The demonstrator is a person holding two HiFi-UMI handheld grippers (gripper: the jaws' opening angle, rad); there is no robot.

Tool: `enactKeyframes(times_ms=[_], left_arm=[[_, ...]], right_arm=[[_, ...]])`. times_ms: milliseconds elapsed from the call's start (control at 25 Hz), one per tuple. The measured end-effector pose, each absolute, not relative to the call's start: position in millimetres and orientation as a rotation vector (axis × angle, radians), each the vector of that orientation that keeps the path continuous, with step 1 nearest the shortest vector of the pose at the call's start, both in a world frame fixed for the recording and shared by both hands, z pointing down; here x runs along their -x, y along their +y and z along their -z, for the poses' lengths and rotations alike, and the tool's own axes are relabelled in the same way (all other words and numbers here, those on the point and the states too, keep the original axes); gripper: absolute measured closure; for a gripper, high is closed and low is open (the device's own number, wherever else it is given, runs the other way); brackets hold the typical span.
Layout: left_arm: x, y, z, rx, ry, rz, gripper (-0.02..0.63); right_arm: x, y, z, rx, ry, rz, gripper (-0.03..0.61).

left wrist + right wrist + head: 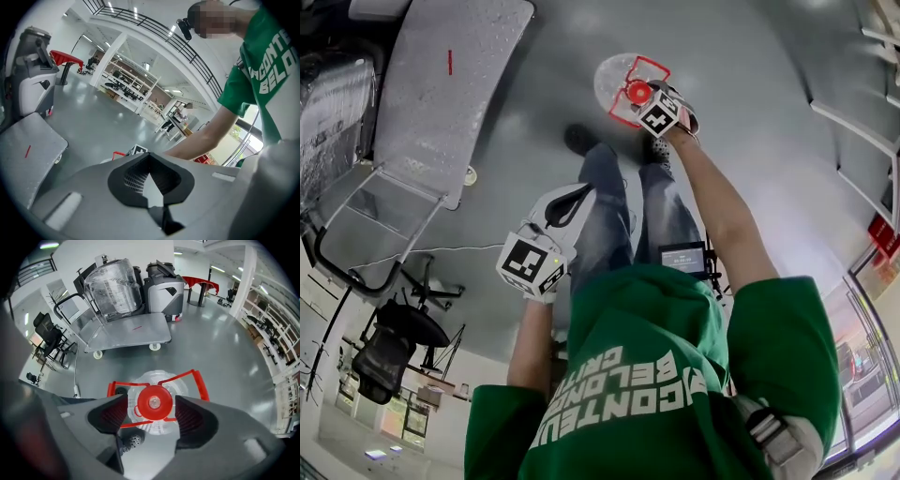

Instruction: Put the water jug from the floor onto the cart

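Right gripper view: right tool open, jaws either side of jug red cap, not touching. Jug upright on floor, cart beyond. Left tool closed, empty, well apart from jug.

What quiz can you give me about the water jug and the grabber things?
1. True or false: the water jug stands on the cart.
2. What colour is the jug's cap? A blue, B red, C green.
3. Fill in: the right gripper hangs over the cap with its jaws ____ (open or shut).

Key: 1 false, it stands on the floor. 2 B. 3 open, one jaw on each side of the cap, not touching it.
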State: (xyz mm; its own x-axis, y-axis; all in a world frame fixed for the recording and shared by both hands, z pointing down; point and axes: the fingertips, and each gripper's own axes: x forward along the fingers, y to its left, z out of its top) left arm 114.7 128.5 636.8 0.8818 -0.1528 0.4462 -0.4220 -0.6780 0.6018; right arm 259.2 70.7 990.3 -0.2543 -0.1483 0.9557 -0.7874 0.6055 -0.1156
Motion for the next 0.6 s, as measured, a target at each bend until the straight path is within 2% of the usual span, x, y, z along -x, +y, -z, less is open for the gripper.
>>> enactKeyframes(times_ms=[240, 600], left_arm=[[-106.0, 120.4, -643.6, -2.262, -0.439, -0.437, 0.606], [-111.0, 116.7, -652.2, -2.248, -0.429, -0.426, 0.606]], right_arm=[[-255.4, 69.8, -1013.1, -0.767, -1.725, -0.723, 0.259], [-265.9, 63.7, -1039.6, -0.748, -1.668, -0.728, 0.258]])
